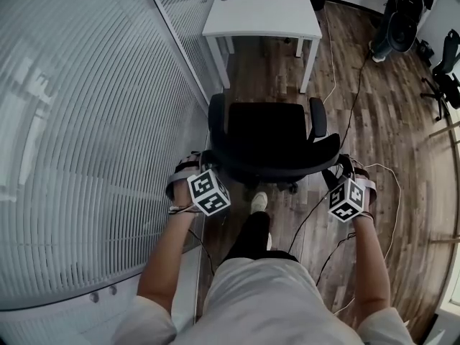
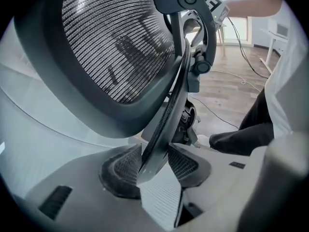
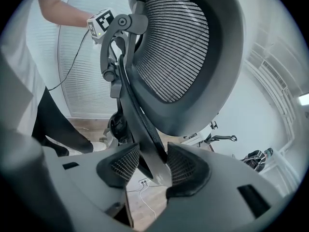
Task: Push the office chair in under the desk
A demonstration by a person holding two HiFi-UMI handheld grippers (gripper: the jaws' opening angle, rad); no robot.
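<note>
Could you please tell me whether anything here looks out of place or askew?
Nothing looks damaged or askew. The black mesh-backed office chair stands upright facing the white desk, though loose cables trail across the wooden floor beside it.

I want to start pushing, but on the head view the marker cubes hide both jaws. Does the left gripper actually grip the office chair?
Observer: Yes. In the left gripper view, the left gripper is shut on a frame bar of the office chair's backrest, with one pad on each side of it.
Operator: And the right gripper?
Observer: The same. The right gripper is shut on the frame bar at the backrest's other side.
</note>
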